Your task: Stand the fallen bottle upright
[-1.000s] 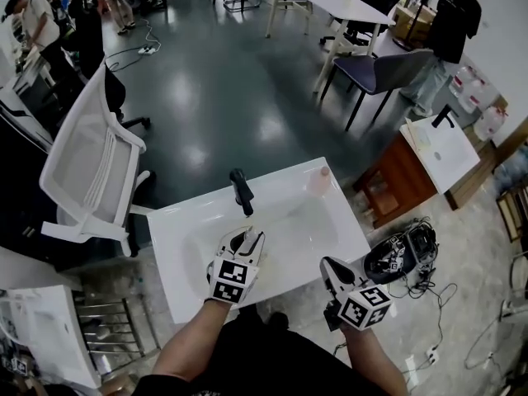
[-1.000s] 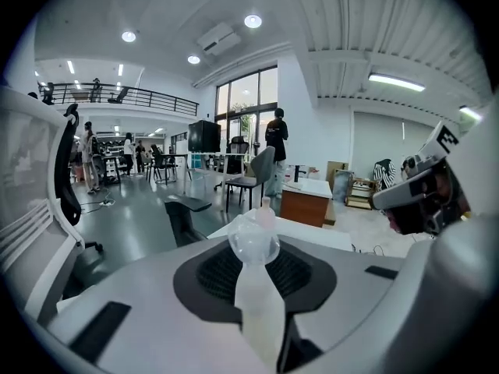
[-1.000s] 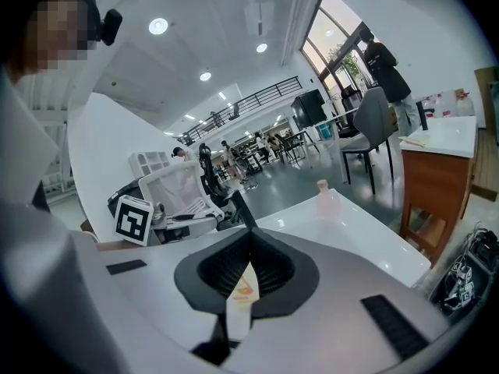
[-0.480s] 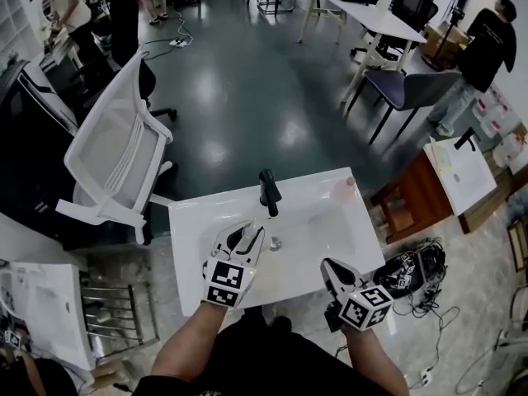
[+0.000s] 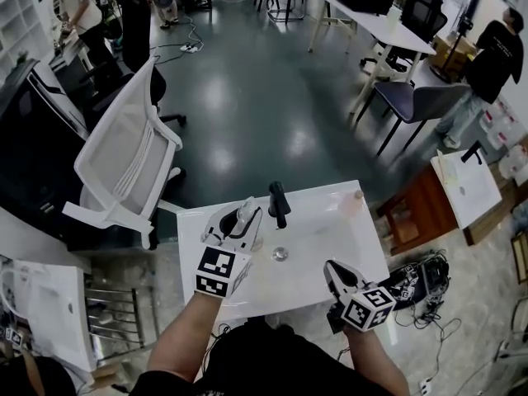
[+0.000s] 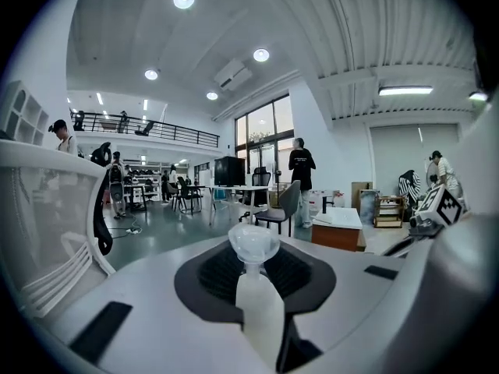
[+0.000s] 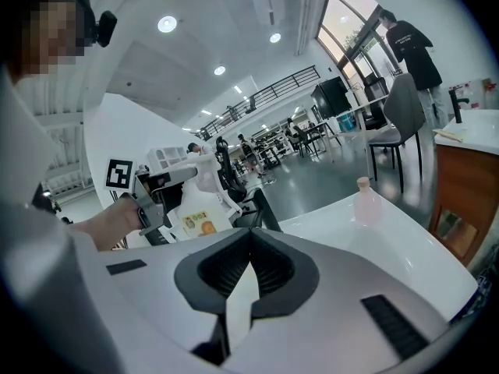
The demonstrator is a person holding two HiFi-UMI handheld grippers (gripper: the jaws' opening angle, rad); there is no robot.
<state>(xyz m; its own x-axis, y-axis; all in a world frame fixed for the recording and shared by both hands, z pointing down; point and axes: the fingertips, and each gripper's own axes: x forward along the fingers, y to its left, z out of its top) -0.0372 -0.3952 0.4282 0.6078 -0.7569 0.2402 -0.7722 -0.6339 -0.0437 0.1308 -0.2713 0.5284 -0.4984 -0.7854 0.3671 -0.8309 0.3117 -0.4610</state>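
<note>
Left tongs [image 5: 241, 215] are clenched on the small clear bottle [image 6: 259, 310], having just tightened slightly. They hold it above the white sink counter [image 5: 330, 221], beside the black faucet [image 5: 279, 203]. Right tongs [image 7: 248, 275] are closed and empty. The bottle is probably light, slick and squashable, so a gentle mid-body grip suits it.

The left tongs [image 5: 244, 214] and the right tongs [image 5: 336, 270] are white and light grey, with smooth round shells. Their pads [image 7: 209, 275] are dark and ribbed. Each has a cube [image 5: 216, 271] with black and white squares. The person wears a black top [image 5: 247, 361], and the forearms are bare.
</note>
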